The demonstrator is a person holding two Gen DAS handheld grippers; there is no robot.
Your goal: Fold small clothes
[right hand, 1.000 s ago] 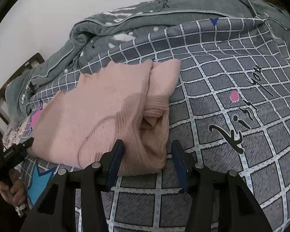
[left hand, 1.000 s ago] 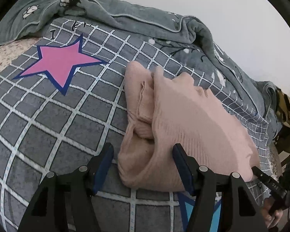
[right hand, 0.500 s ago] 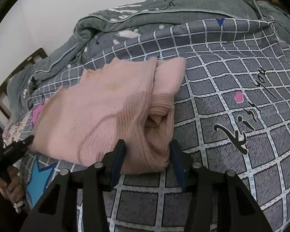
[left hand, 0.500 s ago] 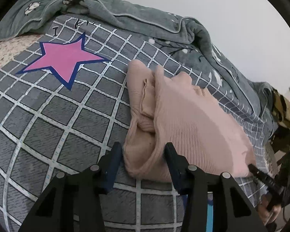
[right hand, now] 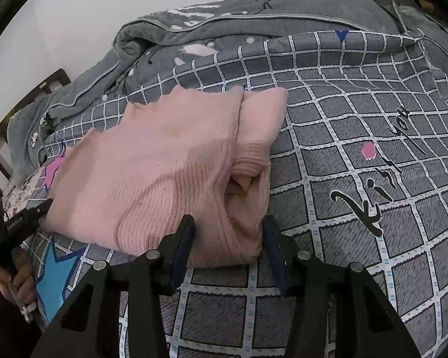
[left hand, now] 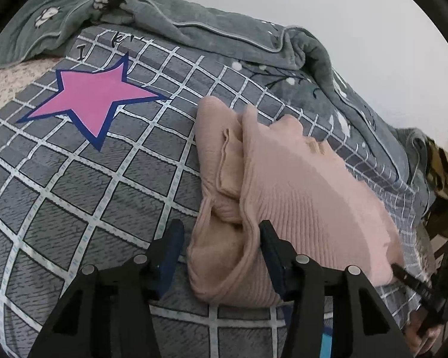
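Garment: the pink knit sweater (left hand: 298, 197) lies folded on the grid-pattern bed cover (left hand: 83, 185), its near edge facing both my tools, with the grey quilt (left hand: 224, 38) bunched behind it.
Left tool (left hand: 221, 247): a second ago I had it wider, then narrowed it around the near left corner of the sweater; now its jaws are opening again. The right finger touches the knit, the left finger stands clear of it, so I hold nothing there.
Right tool (right hand: 228, 244): hardly changed over the last second, half open, straddling the near right corner. Both fingers sit against the bunched knit, but I cannot tell whether they truly pinch it.
Sweater position: no visible shift between the earlier frames and now.
Meaning for the task: I judge the left grasp did not take, so the next fold cannot start until I reseat that tool on the corner.
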